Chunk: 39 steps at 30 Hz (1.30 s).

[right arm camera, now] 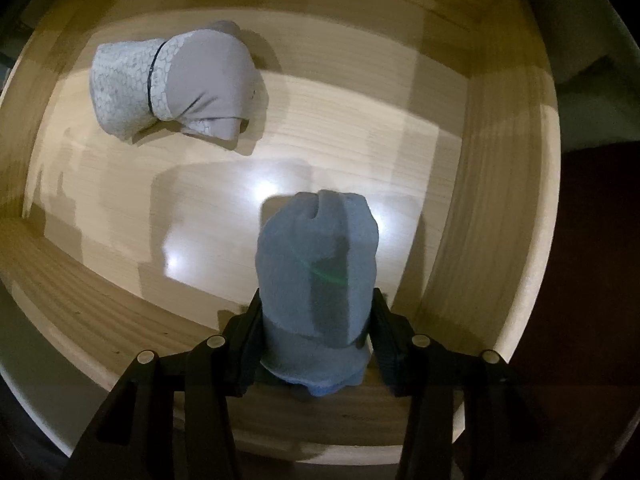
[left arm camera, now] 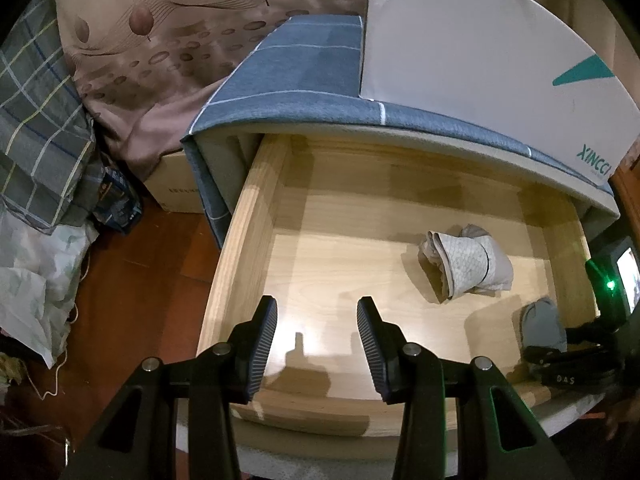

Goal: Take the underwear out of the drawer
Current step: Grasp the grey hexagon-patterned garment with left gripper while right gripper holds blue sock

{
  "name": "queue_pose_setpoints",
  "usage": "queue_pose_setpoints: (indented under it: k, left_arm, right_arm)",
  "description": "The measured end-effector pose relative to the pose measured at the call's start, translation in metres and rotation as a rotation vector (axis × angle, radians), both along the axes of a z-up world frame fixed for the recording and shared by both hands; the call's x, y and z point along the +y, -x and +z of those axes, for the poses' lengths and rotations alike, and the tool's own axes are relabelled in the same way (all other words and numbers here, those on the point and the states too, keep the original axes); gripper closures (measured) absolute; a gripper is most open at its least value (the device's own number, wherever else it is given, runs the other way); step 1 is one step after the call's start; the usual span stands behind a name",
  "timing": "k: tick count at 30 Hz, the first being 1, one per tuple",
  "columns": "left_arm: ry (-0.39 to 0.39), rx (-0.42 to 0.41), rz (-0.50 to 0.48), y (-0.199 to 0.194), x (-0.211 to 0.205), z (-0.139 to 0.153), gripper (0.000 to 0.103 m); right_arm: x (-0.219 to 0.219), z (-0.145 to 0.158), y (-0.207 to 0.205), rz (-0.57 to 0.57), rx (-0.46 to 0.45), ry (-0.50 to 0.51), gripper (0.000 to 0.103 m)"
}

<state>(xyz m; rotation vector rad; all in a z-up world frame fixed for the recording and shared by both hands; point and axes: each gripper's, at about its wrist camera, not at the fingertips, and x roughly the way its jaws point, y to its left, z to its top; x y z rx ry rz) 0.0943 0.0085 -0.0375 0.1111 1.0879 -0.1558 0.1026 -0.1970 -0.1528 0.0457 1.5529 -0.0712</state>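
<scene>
Material: soft grey-blue knit, a rolled bundle of underwear [right arm camera: 316, 276], light and squashy by the look of it, unlikely to slip or break.
Where it is: inside the open wooden drawer [left arm camera: 256, 216], near the front right corner, standing between the fingers of the right tongs [right arm camera: 316, 344].
Right tongs: pointing straight down into the drawer, narrowed onto the lower part of the grey-blue bundle; both pads appear to press its sides, so I judge it gripped.
Left tongs [left arm camera: 316, 344]: half open, holding nothing, hovering over the front left of the drawer floor.
Second bundle: a pale rolled pair of underwear [right arm camera: 172, 84] with a honeycomb print and a thin dark band, lying on its side further back, well apart from the grey-blue one.
Best hold: around the middle of a roll, across its width, since the fabric will give and a loose fold could pull out if pinched at an end.
Edges: the drawer's front wall is just beside the gripped bundle and the right wall is near; a cushioned blue top [left arm camera: 304, 64] overhangs the back of the drawer, with a white box [left arm camera: 480, 52] on it.
Open room: straight up from the front of the drawer looks free; the drawer floor is otherwise bare.
</scene>
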Motion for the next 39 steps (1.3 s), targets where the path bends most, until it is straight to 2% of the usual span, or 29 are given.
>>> queue_pose_setpoints:
  k: [7,8,11,17,25,32,39]
  left_arm:
    - [-0.019,0.009,-0.053,0.004,-0.008,-0.001,0.061]
    - [-0.016,0.016,-0.076,0.005,-0.010,-0.002,0.061]
    - [0.003,0.032,-0.145,0.007,-0.017,-0.002,0.061]
    - [0.042,0.062,-0.293,0.004,-0.031,0.000,0.061]
    - [-0.050,0.064,-0.491,-0.005,-0.068,-0.002,0.061]
    - [-0.111,0.109,-0.681,-0.014,-0.106,-0.016,0.061]
    - [-0.128,0.154,-0.769,-0.034,-0.127,-0.028,0.061]
  right_arm:
    - [0.001,-0.001,0.014,-0.004,-0.016,0.001,0.059]
    - [-0.011,-0.008,0.015,-0.003,-0.017,0.000,0.059]
    - [-0.026,-0.001,0.016,-0.002,-0.021,-0.002,0.059]
    - [-0.033,0.005,0.018,-0.004,-0.032,-0.012,0.059]
    - [-0.038,0.008,0.020,-0.011,-0.042,-0.023,0.059]
    - [-0.042,0.010,0.019,-0.010,-0.042,-0.024,0.059]
    - [-0.045,0.012,0.018,-0.024,-0.035,-0.028,0.058]
